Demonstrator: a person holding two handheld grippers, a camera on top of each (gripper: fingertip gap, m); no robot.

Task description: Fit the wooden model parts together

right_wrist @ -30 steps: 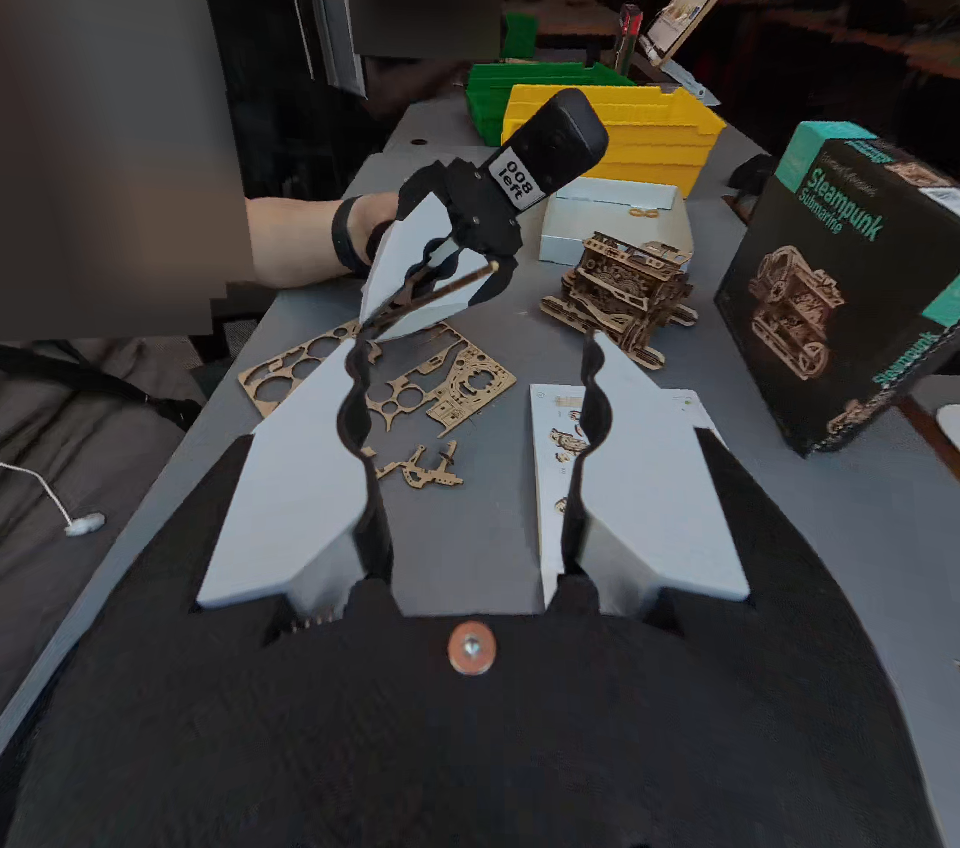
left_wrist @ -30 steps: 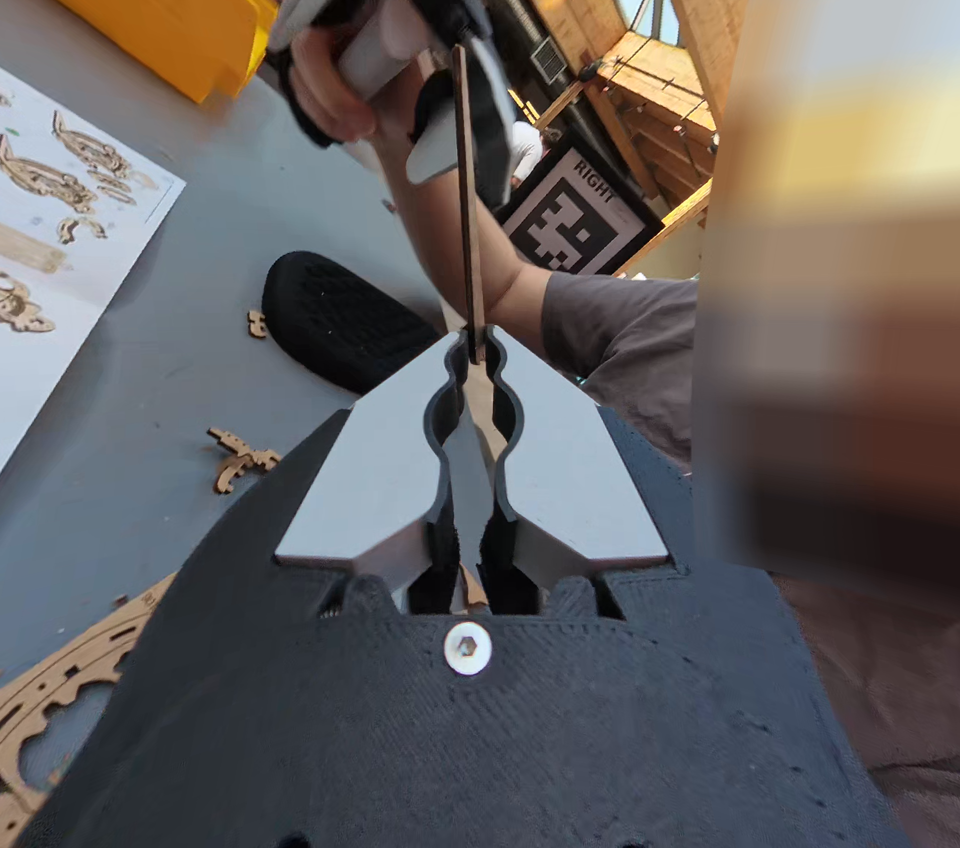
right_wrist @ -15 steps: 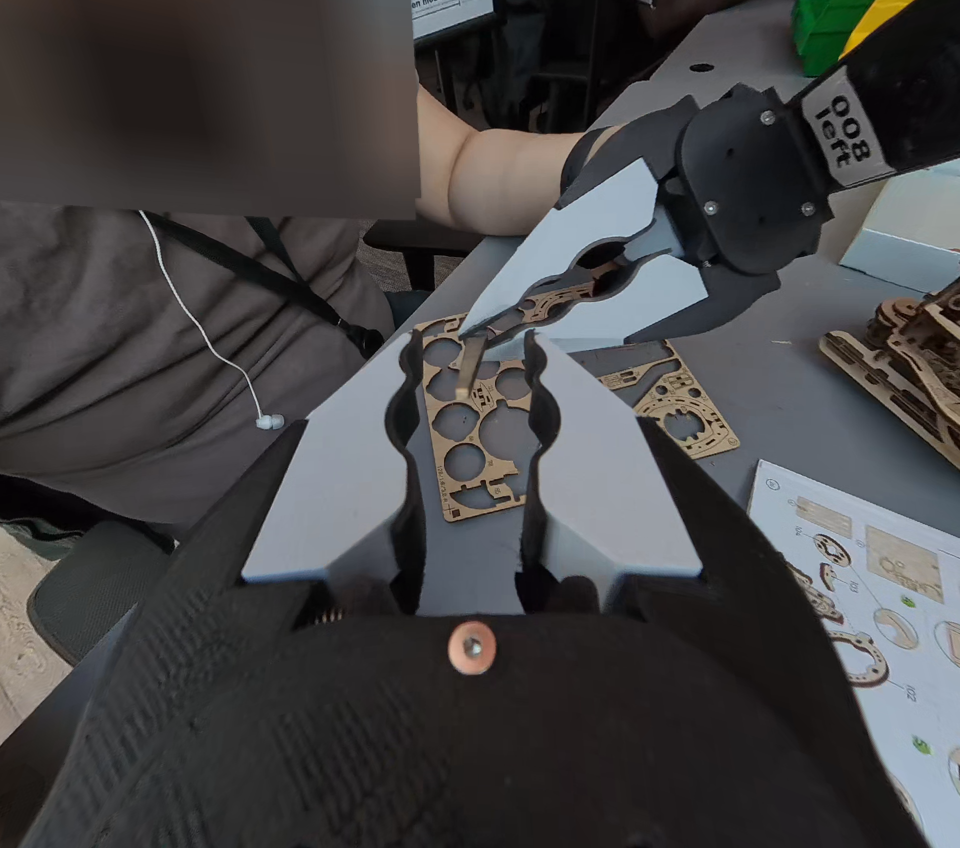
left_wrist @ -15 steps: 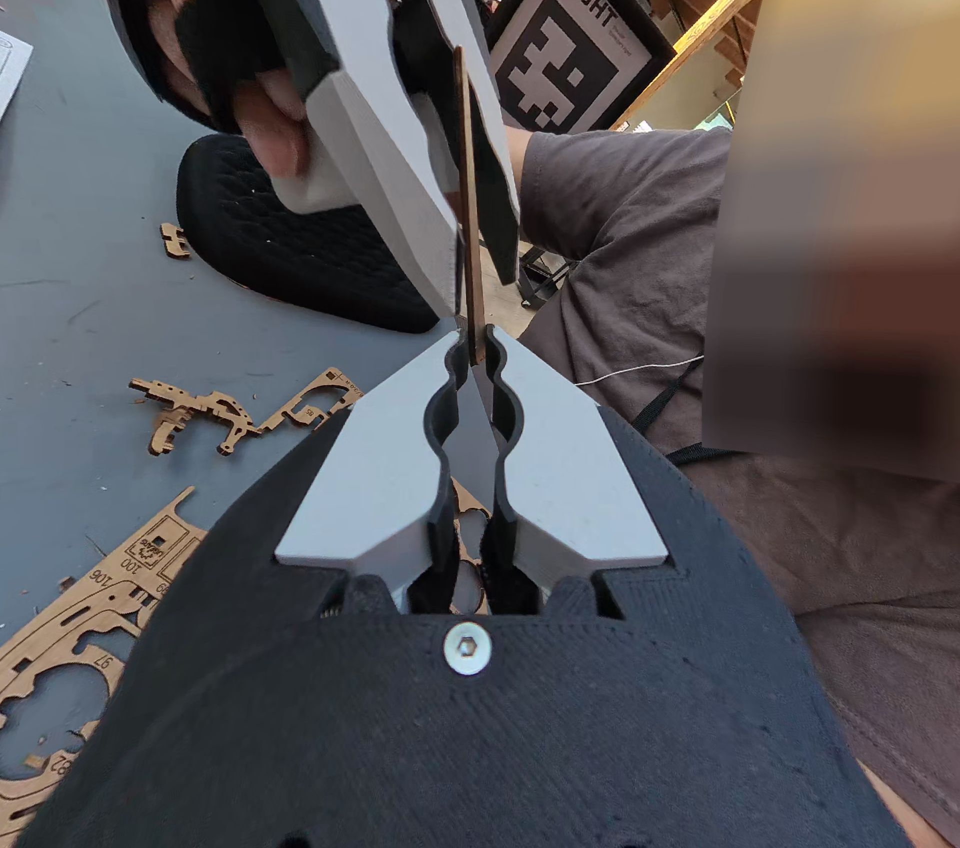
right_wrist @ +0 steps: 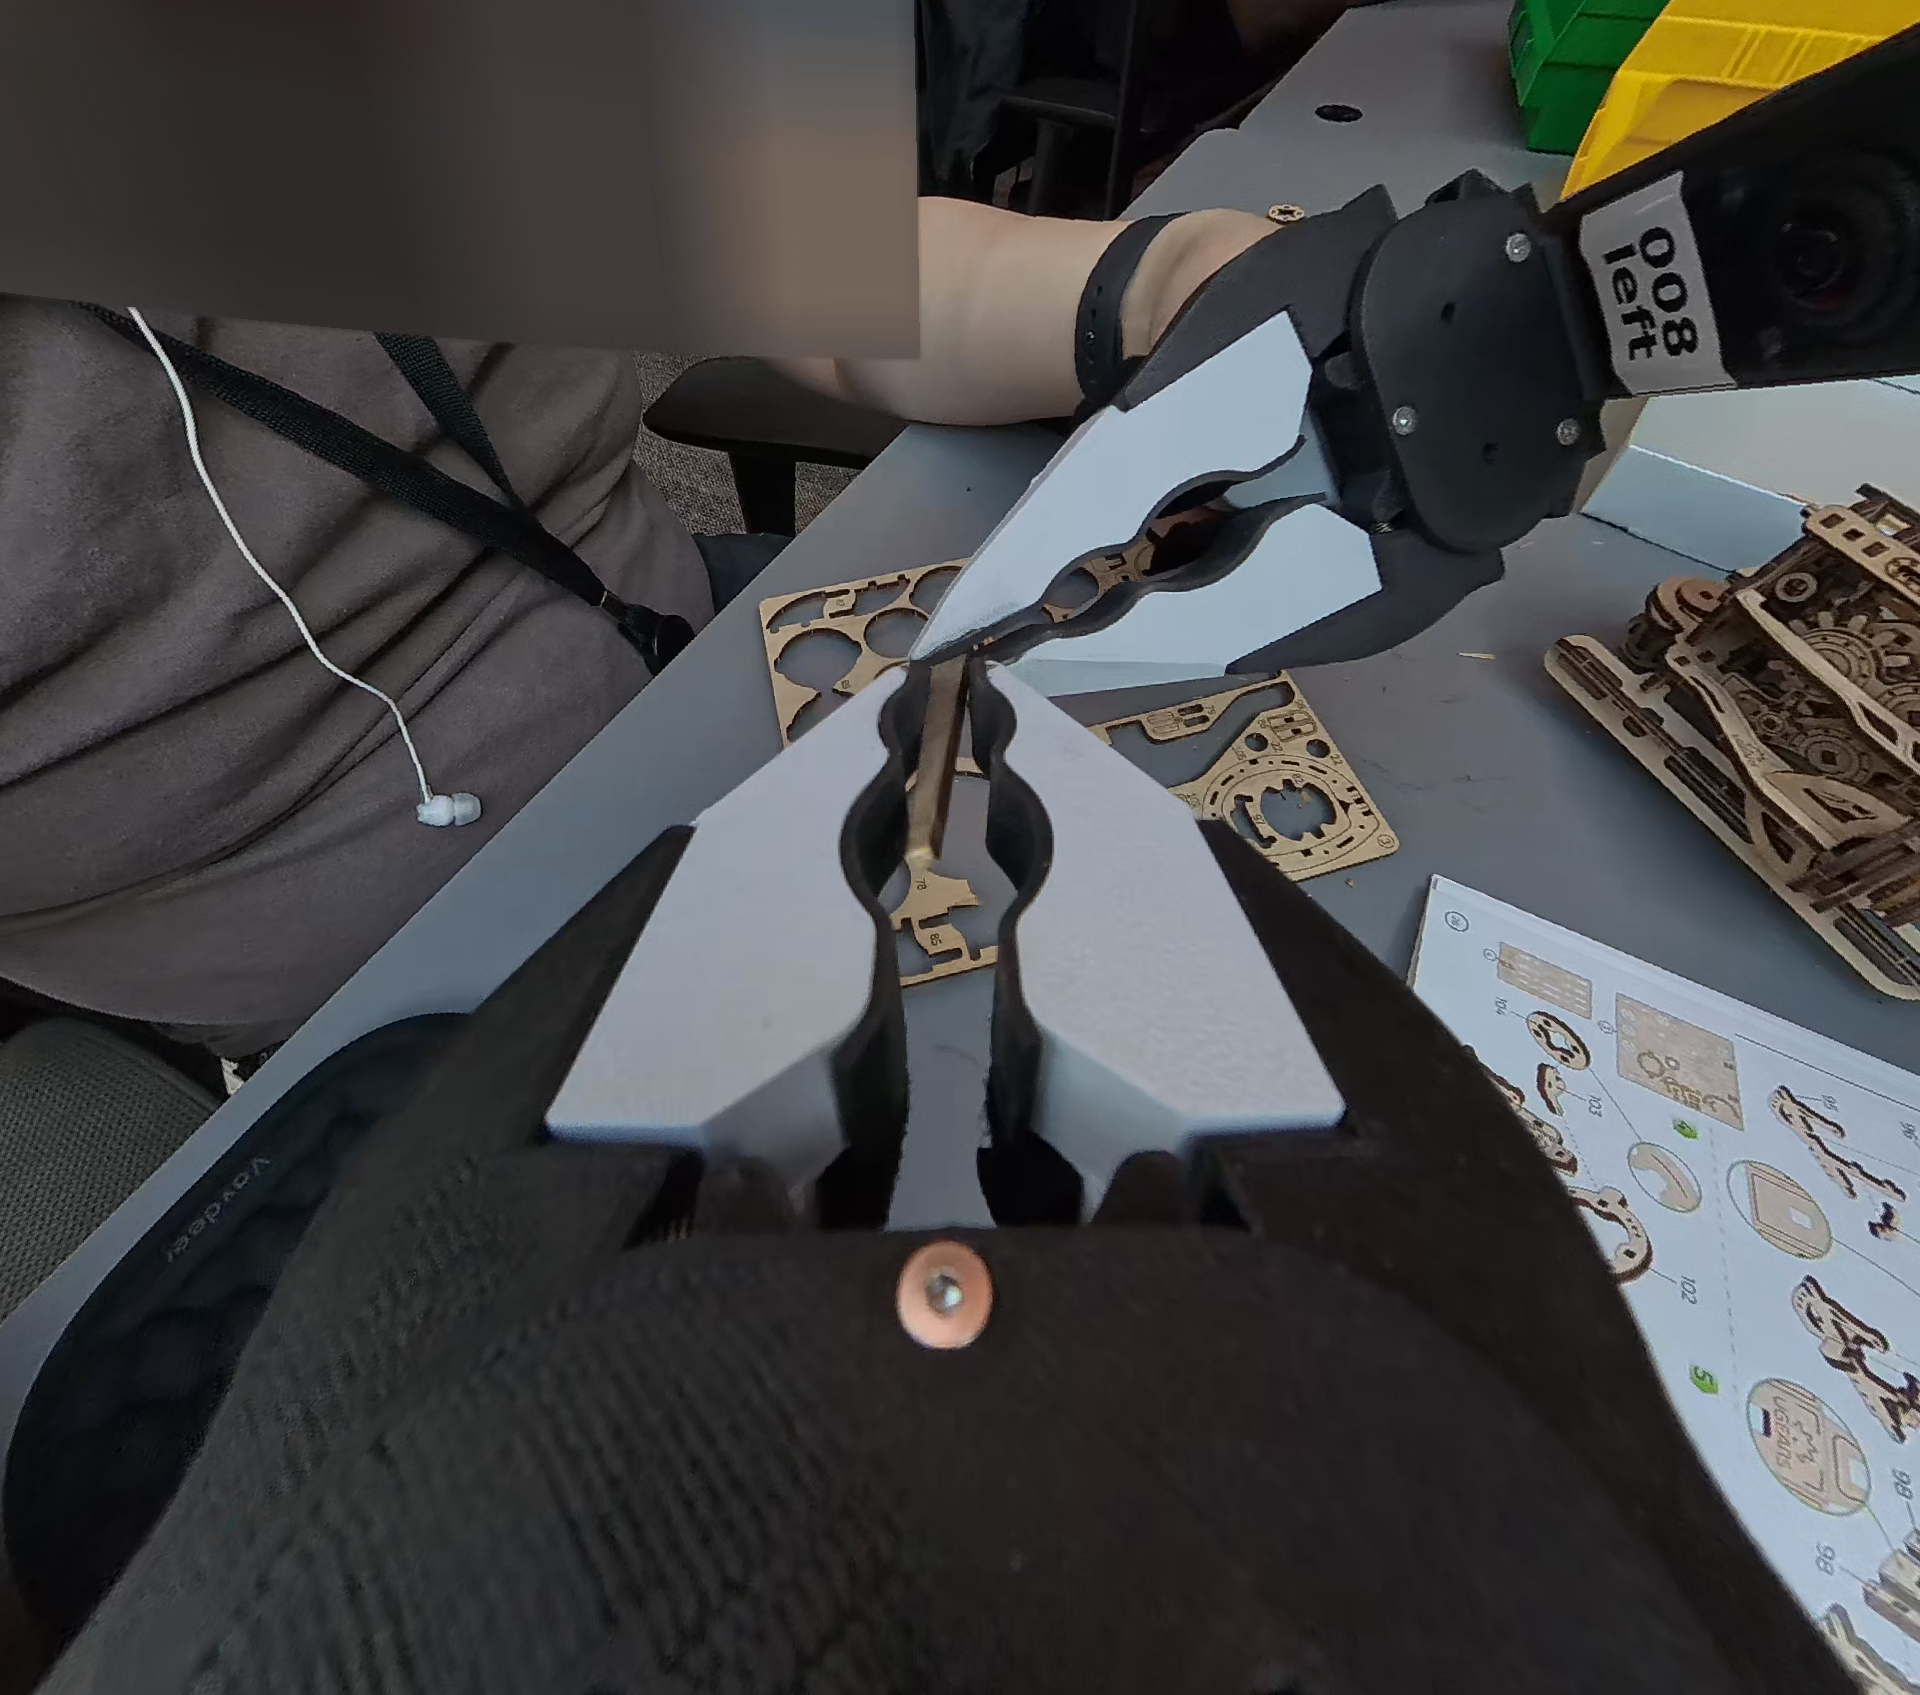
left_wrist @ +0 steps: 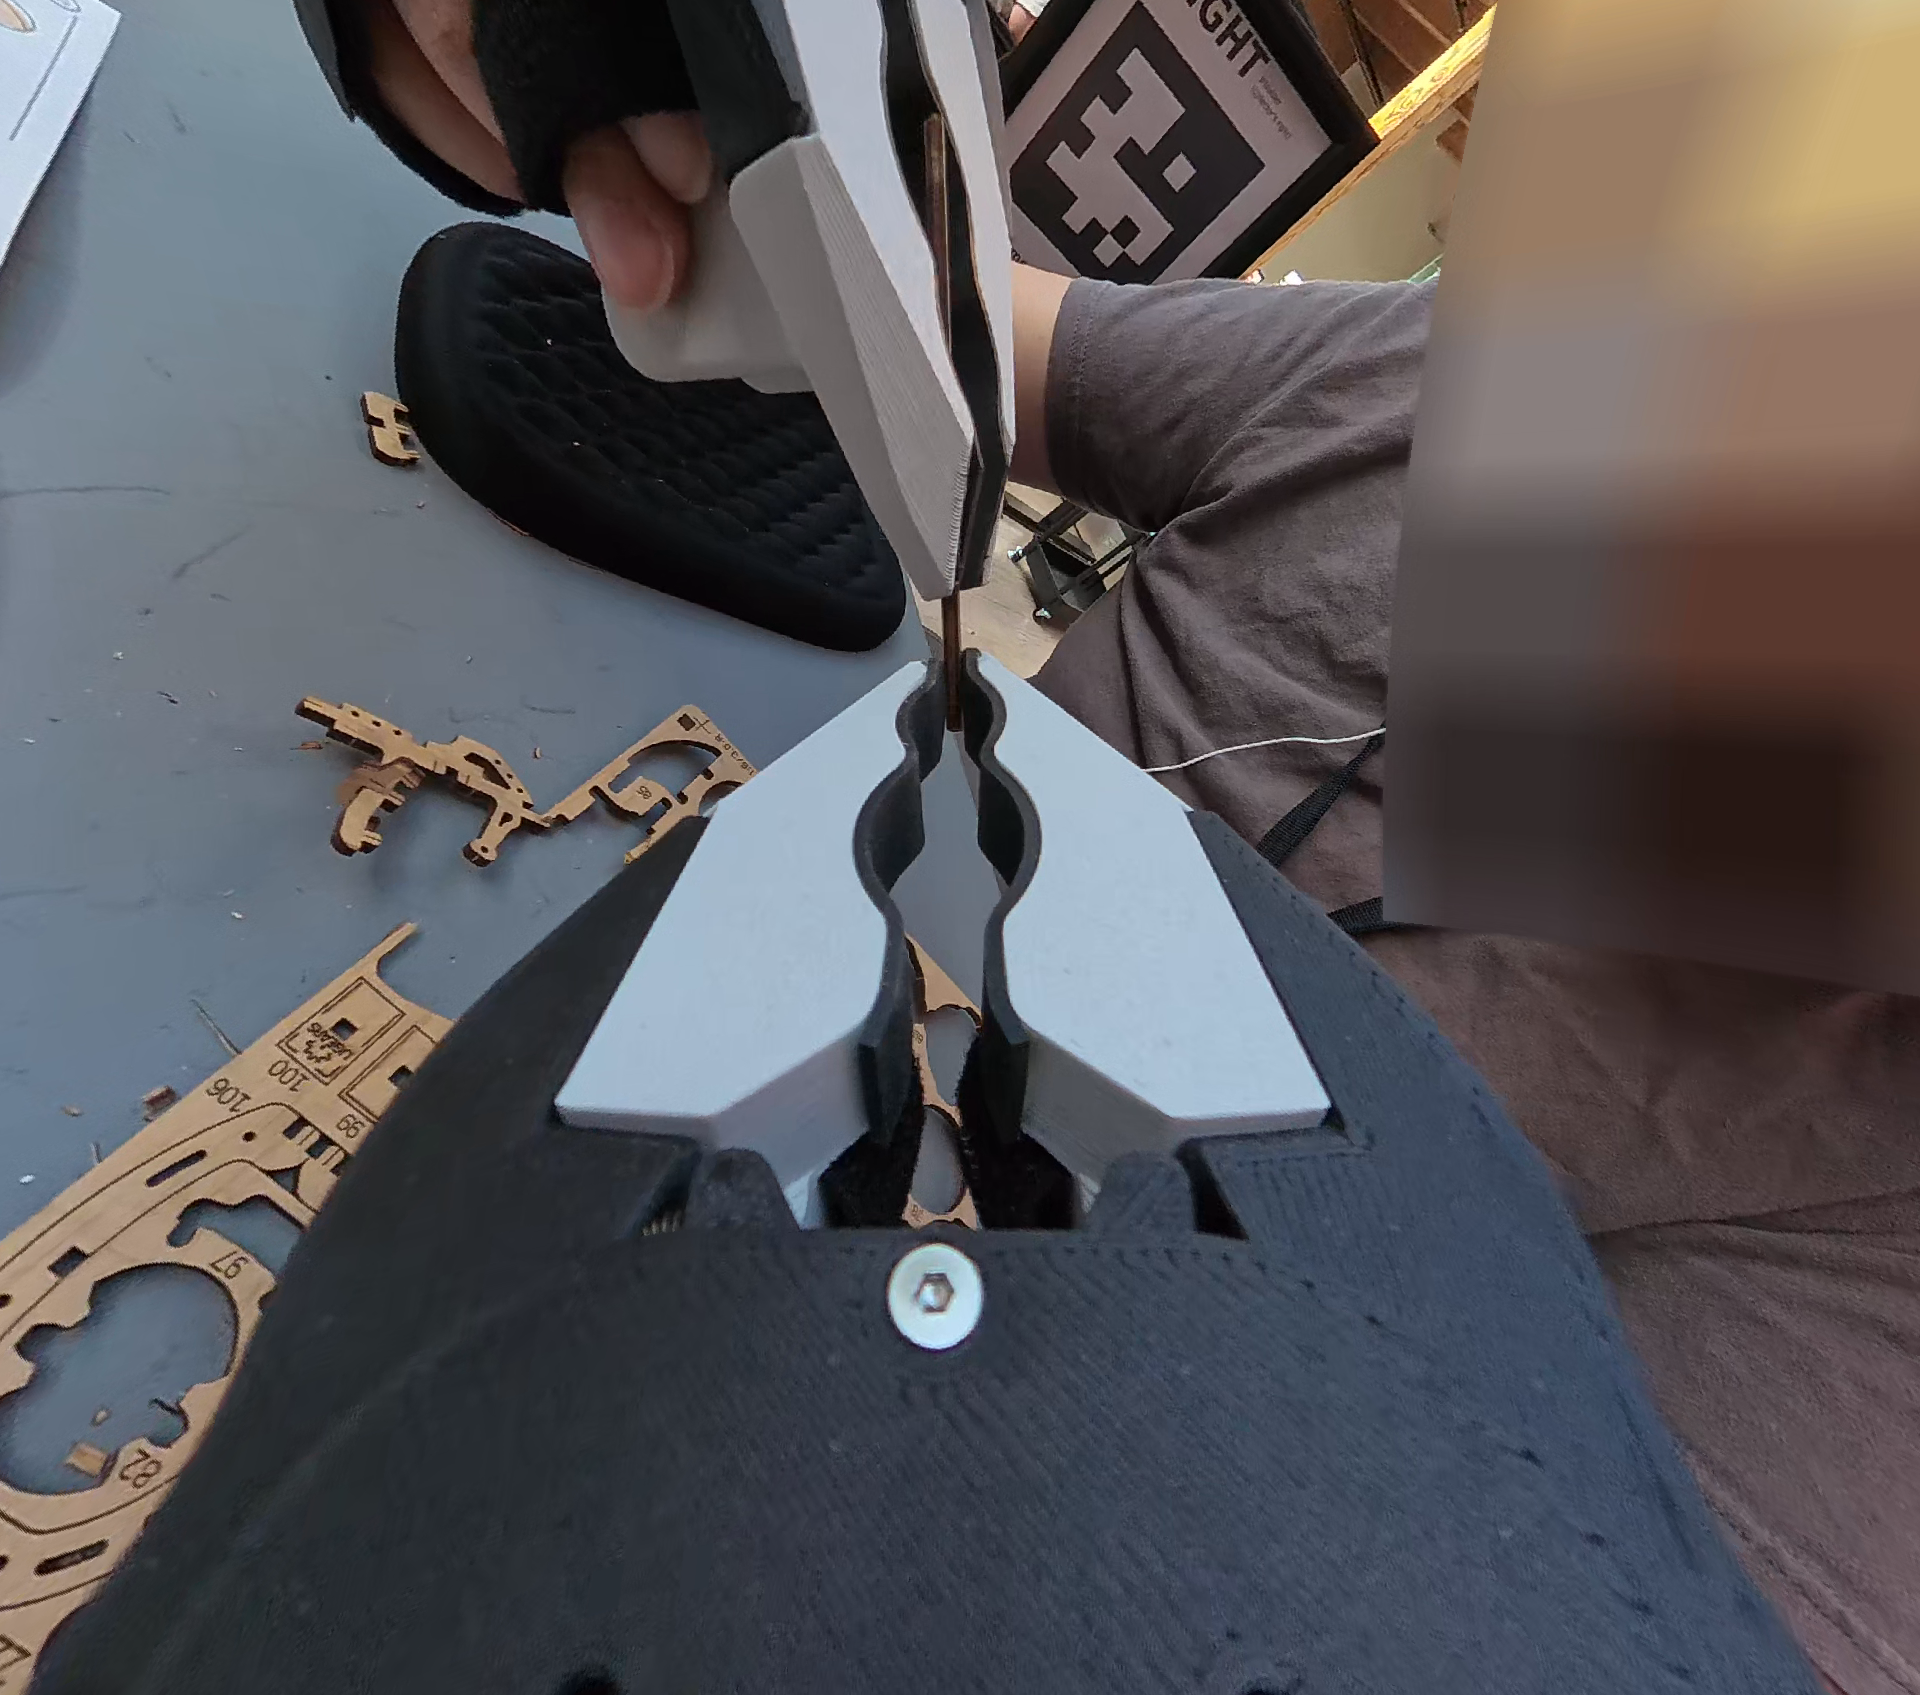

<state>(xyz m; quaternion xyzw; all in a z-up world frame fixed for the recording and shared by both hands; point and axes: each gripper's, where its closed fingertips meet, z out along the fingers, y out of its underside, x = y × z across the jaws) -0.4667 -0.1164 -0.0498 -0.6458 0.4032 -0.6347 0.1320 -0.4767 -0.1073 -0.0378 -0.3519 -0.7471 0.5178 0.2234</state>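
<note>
Nearby, yellow bin (right_wrist: 1756, 50) (contents unseen)

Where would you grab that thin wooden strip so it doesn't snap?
By its flat faces, pinched from both sides near an end. The wooden strip is thin and edge-on, and both the left gripper and the right gripper hold it so, tip to tip.

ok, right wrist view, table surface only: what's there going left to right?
Punched-out wooden sheet with round holes → second cut wooden sheet → printed instruction sheet → assembled wooden model. The sheet and model overlap in span; the model reaches farther right.
</note>
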